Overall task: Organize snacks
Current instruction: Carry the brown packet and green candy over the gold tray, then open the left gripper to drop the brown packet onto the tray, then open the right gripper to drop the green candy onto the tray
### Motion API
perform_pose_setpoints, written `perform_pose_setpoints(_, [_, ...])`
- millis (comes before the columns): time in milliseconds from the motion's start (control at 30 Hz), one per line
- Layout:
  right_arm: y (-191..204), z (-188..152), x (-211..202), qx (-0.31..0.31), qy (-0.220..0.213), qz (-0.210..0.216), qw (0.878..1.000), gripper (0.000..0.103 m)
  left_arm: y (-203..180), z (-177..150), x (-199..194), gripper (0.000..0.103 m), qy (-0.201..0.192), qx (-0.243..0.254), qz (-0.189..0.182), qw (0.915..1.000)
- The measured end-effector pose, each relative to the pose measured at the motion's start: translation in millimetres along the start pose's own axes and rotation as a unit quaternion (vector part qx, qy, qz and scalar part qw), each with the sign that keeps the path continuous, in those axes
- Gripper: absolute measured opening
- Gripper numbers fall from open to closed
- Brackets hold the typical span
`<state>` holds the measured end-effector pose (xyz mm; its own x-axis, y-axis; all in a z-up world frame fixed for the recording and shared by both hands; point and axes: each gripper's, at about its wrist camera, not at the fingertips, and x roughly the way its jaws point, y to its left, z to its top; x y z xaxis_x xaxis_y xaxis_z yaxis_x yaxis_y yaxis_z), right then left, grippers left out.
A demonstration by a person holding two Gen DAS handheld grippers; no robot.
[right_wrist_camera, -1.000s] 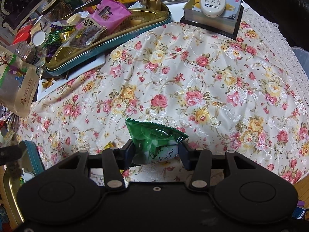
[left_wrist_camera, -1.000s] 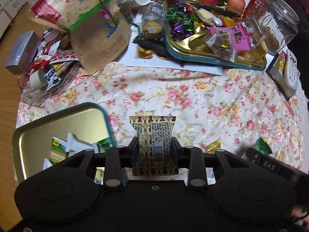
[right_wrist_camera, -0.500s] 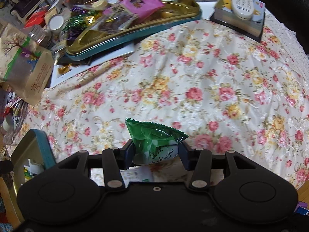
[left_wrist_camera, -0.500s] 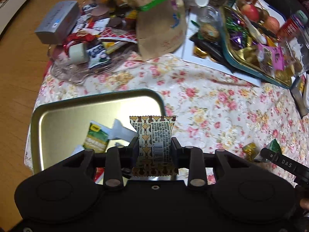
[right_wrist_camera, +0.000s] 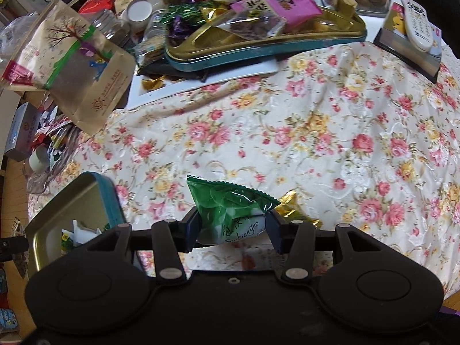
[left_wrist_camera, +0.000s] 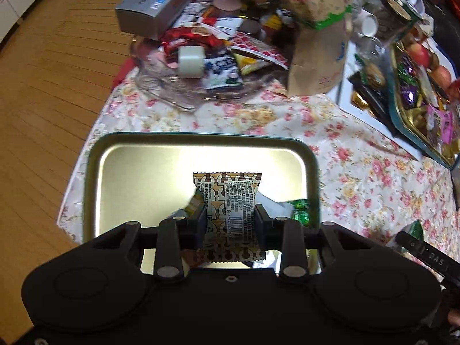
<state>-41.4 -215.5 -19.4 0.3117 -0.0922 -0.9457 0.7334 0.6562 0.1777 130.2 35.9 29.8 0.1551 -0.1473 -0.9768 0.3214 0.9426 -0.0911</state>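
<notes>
The brown patterned snack packet (left_wrist_camera: 228,201) stands upright, pinched at its sides by the left tool (left_wrist_camera: 230,221), above the gold tin tray (left_wrist_camera: 138,178), whose far rim lies at 12 o'clock. The green snack packet (right_wrist_camera: 230,212) is clamped in the right tool (right_wrist_camera: 231,227) over the floral-clothed counter (right_wrist_camera: 330,143); the tray (right_wrist_camera: 95,198) sits at its 9 o'clock.

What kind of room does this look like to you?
Probably a home living room: a table under a floral tablecloth on a wood plank floor, a TV remote lying on a book, and loose snacks heaped around a gold tin tray.
</notes>
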Motion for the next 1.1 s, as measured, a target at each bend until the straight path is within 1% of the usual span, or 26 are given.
perform_pose_setpoints(133, [14.2, 0.0, -4.0, -0.004, -0.006, 0.01, 1.0, 0.051, 18.2, 2.3, 2.1, 0.043, -0.003, -0.017, 0.015, 0.9997])
perform_pose_setpoints(267, [30.2, -1.2, -10.7, -0.012, -0.012, 0.025, 1.0, 0.051, 30.4, 4.2, 3.1, 0.043, -0.002, -0.031, 0.015, 0.9994])
perform_pose_setpoints(367, [43.2, -2.8, -14.0, -0.02, -0.014, 0.037, 0.999, 0.051, 34.1, 5.2, 1.7, 0.043, -0.007, -0.035, 0.017, 0.9992])
perform_pose_setpoints(500, [61.9, -6.5, -19.0, -0.039, -0.017, 0.053, 0.998, 0.051, 34.3, 5.9, -2.3, 0.044, -0.026, -0.031, 0.038, 0.9985])
perform_pose_setpoints(567, [69.8, -9.3, -21.0, -0.05, -0.02, 0.055, 0.997, 0.051, 35.5, 6.6, -2.8, 0.044, -0.029, -0.035, 0.042, 0.9981])
perform_pose_setpoints(733, [81.1, -14.8, -22.8, -0.063, -0.018, 0.063, 0.996, 0.051, 38.2, 8.1, -1.2, 0.044, -0.02, -0.048, 0.027, 0.9983])
perform_pose_setpoints(833, [89.3, -18.6, -23.8, -0.075, -0.016, 0.07, 0.995, 0.051, 39.1, 8.0, 2.8, 0.044, -0.008, -0.06, 0.016, 0.998])
perform_pose_setpoints(967, [105.8, -26.6, -26.0, -0.102, -0.012, 0.084, 0.991, 0.051, 38.2, 7.1, 9.9, 0.044, 0.014, -0.068, 0.003, 0.9976])
perform_pose_setpoints(1100, [124.5, -36.6, -26.7, -0.126, 0.002, 0.103, 0.987, 0.051, 35.2, 6.1, 11.6, 0.044, 0.02, -0.07, 0.0, 0.9974])
